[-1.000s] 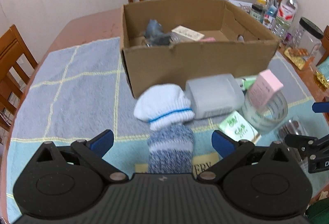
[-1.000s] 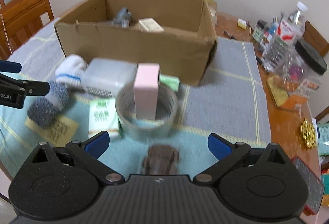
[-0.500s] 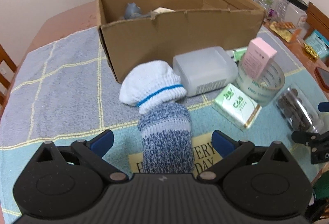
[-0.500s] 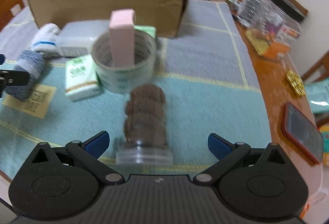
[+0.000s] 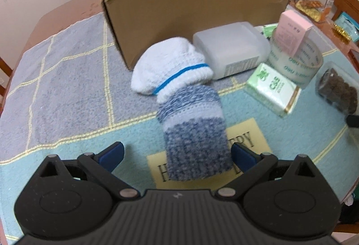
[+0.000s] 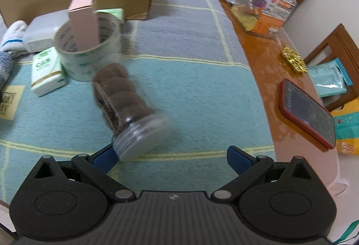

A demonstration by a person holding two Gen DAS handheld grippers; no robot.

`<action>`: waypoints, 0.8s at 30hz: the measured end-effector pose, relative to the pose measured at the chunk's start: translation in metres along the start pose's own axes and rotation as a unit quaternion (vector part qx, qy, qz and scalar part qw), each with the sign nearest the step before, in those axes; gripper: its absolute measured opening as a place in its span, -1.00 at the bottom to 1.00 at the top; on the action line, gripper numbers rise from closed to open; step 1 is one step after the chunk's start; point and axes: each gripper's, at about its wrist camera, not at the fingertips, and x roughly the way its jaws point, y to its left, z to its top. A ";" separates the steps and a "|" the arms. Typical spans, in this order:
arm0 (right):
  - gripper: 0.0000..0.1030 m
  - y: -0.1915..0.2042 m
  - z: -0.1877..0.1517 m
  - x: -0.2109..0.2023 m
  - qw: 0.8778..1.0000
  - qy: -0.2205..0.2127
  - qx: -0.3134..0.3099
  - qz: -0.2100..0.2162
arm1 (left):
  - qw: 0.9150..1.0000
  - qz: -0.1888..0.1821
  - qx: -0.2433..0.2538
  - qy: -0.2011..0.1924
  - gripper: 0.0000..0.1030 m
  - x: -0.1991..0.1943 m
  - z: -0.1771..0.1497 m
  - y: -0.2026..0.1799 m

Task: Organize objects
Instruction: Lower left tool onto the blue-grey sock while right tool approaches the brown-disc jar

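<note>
Closer now: left gripper (image 5: 177, 153) jaws straddle sock (image 5: 195, 135); sock's near end hidden.

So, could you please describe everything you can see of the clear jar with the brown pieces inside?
The clear jar looks like transparent plastic, a cylinder packed with round, dark brown pieces. It lies on its side on the teal part of the cloth, its lid end toward the right gripper, whose open jaws are not around it; the lid sits by the left-side finger, contact unclear. Its far end sits near the tape roll; touching cannot be told. It is blurred.
</note>
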 end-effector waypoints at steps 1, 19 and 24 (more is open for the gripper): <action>1.00 -0.003 0.000 0.001 1.000 0.000 0.003 -0.001 | 1.000 0.001 -0.001 0.001 0.96 0.000 0.000 0.001; 1.00 -0.019 0.025 -0.008 0.997 -0.021 0.037 0.064 | 1.000 0.009 -0.009 0.007 0.96 0.002 0.003 0.003; 1.00 -0.011 0.052 -0.022 0.994 -0.062 0.064 0.055 | 1.000 0.010 -0.008 0.009 0.96 0.003 0.003 0.002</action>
